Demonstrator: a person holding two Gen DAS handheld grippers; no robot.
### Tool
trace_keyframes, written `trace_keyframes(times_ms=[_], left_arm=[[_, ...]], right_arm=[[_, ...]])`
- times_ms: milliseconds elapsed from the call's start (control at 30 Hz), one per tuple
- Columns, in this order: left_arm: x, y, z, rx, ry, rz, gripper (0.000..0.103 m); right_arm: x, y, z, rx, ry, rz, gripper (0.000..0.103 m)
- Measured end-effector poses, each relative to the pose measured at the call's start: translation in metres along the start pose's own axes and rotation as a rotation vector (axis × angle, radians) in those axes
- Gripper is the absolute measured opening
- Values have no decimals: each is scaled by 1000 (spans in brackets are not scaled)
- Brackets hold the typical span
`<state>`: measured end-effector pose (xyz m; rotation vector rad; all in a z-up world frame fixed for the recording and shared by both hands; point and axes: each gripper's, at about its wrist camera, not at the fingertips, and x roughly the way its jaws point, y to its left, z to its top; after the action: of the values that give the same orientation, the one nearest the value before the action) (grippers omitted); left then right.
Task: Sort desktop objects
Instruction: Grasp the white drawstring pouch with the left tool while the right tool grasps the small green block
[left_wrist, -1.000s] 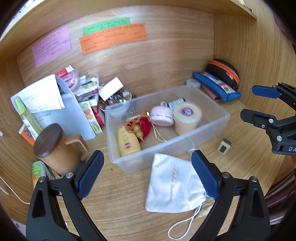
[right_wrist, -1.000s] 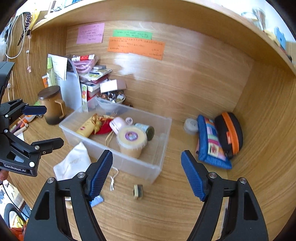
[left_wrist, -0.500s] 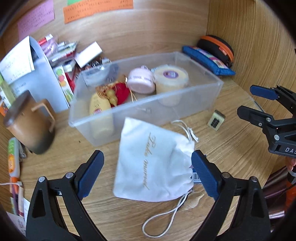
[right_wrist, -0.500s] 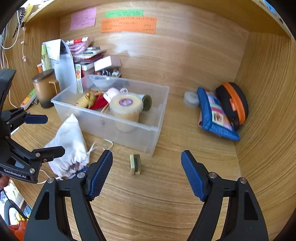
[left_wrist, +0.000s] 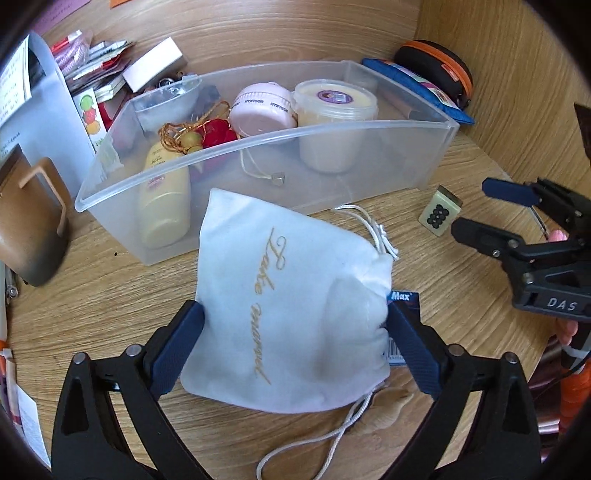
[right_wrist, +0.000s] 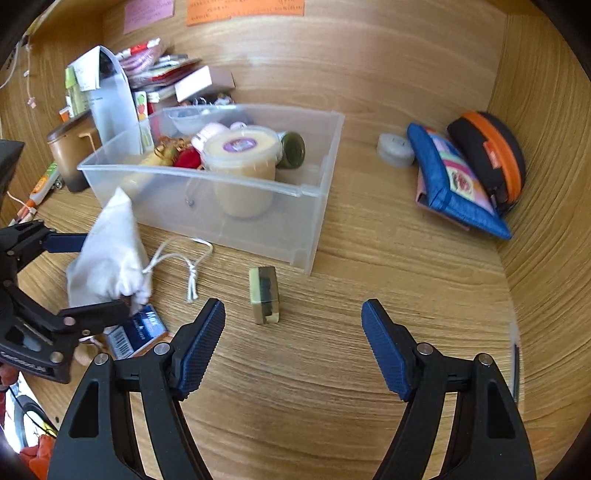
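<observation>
White cloth of the drawstring pouch (left_wrist: 291, 314) lies on the counter (right_wrist: 332, 387) between my left hand-held gripper's (left_wrist: 293, 345) wide blue pads, long axis pointing away toward the clear bin (left_wrist: 436, 147). My right hand-held gripper (right_wrist: 293, 343) gapes empty, the mahjong tile (right_wrist: 264, 295) just ahead.

Each gripper is built from black plastic arms with triangular cut-outs. The left gripper (left_wrist: 295, 343) and the right gripper (right_wrist: 293, 347) are fitted with dark blue ribbed pads (right_wrist: 201, 347). Silver screws (right_wrist: 161, 348) are set at the finger pivots. White lettering, "DAS", is printed on the body of the right gripper in the left wrist view.
</observation>
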<state>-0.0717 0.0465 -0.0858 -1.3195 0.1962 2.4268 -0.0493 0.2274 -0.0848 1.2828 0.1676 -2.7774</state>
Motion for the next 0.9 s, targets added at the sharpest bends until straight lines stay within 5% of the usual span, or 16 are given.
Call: trace_keyframes(times_ms=[233,467,900], left_arm=[[7,9,2,-55,7,-39,102],[6,8,2,-33,-2,-43,99],[6,-3,5,12,-12,-34,86]], right_arm=[[17,-10,5,45,21,52,71],[31,-7,6,40,57,96,41],[34,3,8,-2,39,85,15]])
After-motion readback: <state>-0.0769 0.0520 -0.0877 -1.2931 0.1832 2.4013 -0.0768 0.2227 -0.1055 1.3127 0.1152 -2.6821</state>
